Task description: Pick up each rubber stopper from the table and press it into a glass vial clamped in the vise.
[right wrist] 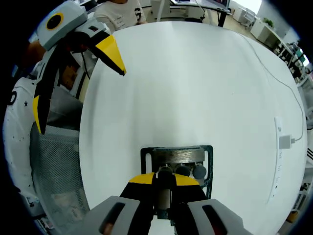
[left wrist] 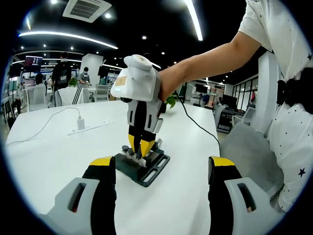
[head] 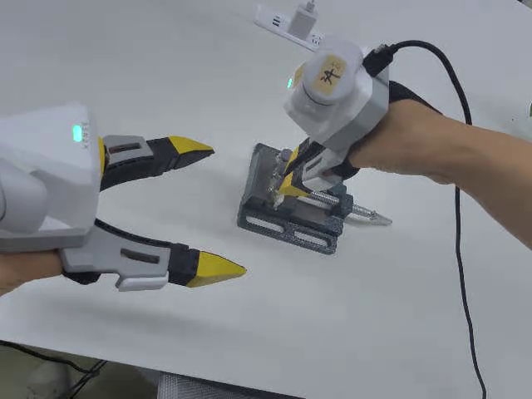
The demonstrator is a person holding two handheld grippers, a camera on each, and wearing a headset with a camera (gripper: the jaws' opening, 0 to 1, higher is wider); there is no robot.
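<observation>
Nearest, the left gripper (head: 208, 209) hangs over the near left part of the white table (head: 150, 75). Its yellow-tipped jaws are spread wide with nothing between them, and they point toward the vise (head: 287, 223). It is well apart from the vise, which sits on the table near the middle.

The vise is a small grey bench vise with slotted feet. Its screw handle (head: 366, 214) sticks out to the right in the head view. A short row of glass vials (right wrist: 190, 171) stands upright, side by side, clamped between its cheeks.

The right gripper (head: 287, 179) comes down on this row from above, held in a hand (head: 416, 137) that reaches in from the right. Its jaws are drawn close together and pinch a grey rubber stopper (right wrist: 165, 172) at the mouth of the end vial, on the left of the row in the right gripper view. Whether the stopper is seated fully in the glass cannot be told. The two vials beside it show dark round tops.

A black cable (head: 457, 216) runs from the right gripper across the table toward the near edge.

Farther back, near the far edge of the table, lies a white power strip (head: 287, 25) with a white charger (head: 304, 12) plugged in. Beyond the table, the left gripper view shows people (left wrist: 61, 73) standing among desks under ceiling lights.
</observation>
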